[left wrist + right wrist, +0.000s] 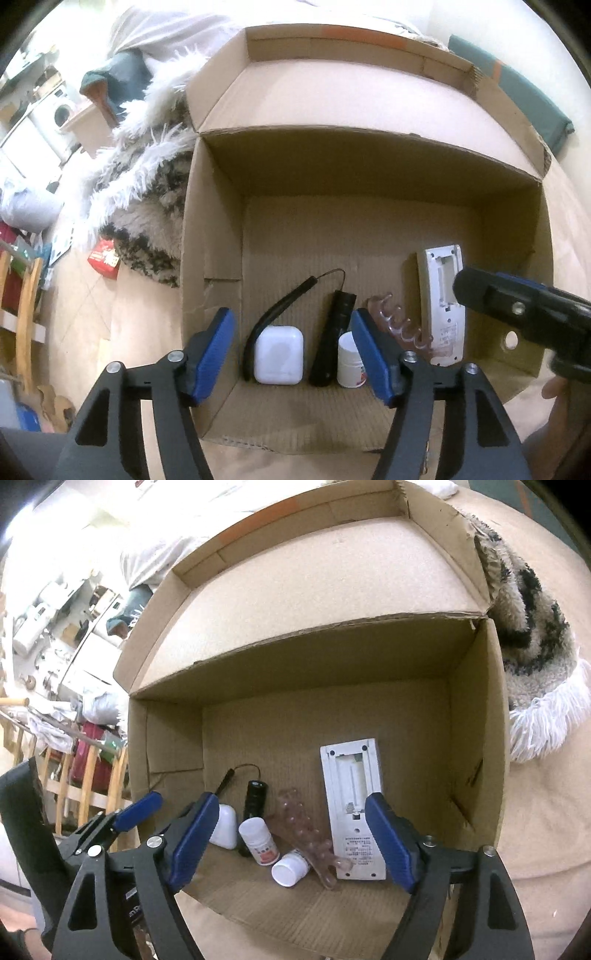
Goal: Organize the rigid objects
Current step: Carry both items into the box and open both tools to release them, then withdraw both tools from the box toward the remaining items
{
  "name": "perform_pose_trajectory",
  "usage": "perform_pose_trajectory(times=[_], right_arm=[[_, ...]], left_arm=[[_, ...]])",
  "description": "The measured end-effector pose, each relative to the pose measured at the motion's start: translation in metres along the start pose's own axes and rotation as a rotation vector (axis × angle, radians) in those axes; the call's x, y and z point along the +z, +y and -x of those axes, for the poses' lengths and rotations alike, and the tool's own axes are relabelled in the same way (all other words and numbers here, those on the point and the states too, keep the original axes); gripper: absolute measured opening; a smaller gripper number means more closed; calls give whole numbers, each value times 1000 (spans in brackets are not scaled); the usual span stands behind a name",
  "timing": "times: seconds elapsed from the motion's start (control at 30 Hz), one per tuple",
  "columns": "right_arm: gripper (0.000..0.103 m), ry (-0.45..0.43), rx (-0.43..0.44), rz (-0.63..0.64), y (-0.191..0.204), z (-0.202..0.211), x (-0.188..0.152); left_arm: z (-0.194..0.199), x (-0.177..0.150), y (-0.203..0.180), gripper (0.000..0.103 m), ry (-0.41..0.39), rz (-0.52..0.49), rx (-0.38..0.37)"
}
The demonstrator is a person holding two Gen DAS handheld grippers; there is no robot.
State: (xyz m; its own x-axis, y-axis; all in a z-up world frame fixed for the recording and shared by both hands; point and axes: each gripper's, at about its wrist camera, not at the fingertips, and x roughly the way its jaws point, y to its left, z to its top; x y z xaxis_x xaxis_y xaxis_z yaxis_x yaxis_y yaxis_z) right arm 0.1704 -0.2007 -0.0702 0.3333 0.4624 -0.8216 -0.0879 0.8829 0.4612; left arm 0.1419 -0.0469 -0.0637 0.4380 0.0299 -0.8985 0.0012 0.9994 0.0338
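An open cardboard box holds the objects in a row along its near side. From left: a white earbud case, a black flashlight with a wrist strap, a white pill bottle, a clear pink ridged plastic piece, and a white remote lying back up. A second white bottle lies on its side in the right wrist view. My left gripper is open and empty above the case. My right gripper is open and empty above the bottles.
A shaggy black-and-white rug lies beside the box on a beige floor. The box's far flap stands open. A red packet lies on the floor at left. Wooden furniture stands at the far left.
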Motion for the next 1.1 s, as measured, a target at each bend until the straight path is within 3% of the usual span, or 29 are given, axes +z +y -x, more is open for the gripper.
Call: perform_pose_trajectory(times=[0.13, 0.3, 0.43, 0.73, 0.93, 1.1], right_arm=[[103, -22, 38, 7, 0, 6, 1], [103, -120, 21, 57, 8, 26, 5], [103, -193, 12, 65, 5, 48, 8], [103, -249, -24, 28, -10, 84, -5], [103, -254, -68, 22, -16, 102, -30], [103, -159, -58, -67, -31, 96, -64]], left_arm=[[-4, 2, 10, 63, 16, 42, -10], [-1, 10, 15, 63, 29, 48, -32], [14, 18, 23, 63, -33, 60, -18], [50, 8, 32, 63, -97, 27, -46], [46, -20, 58, 63, -1, 108, -8], [43, -53, 78, 63, 79, 194, -19]])
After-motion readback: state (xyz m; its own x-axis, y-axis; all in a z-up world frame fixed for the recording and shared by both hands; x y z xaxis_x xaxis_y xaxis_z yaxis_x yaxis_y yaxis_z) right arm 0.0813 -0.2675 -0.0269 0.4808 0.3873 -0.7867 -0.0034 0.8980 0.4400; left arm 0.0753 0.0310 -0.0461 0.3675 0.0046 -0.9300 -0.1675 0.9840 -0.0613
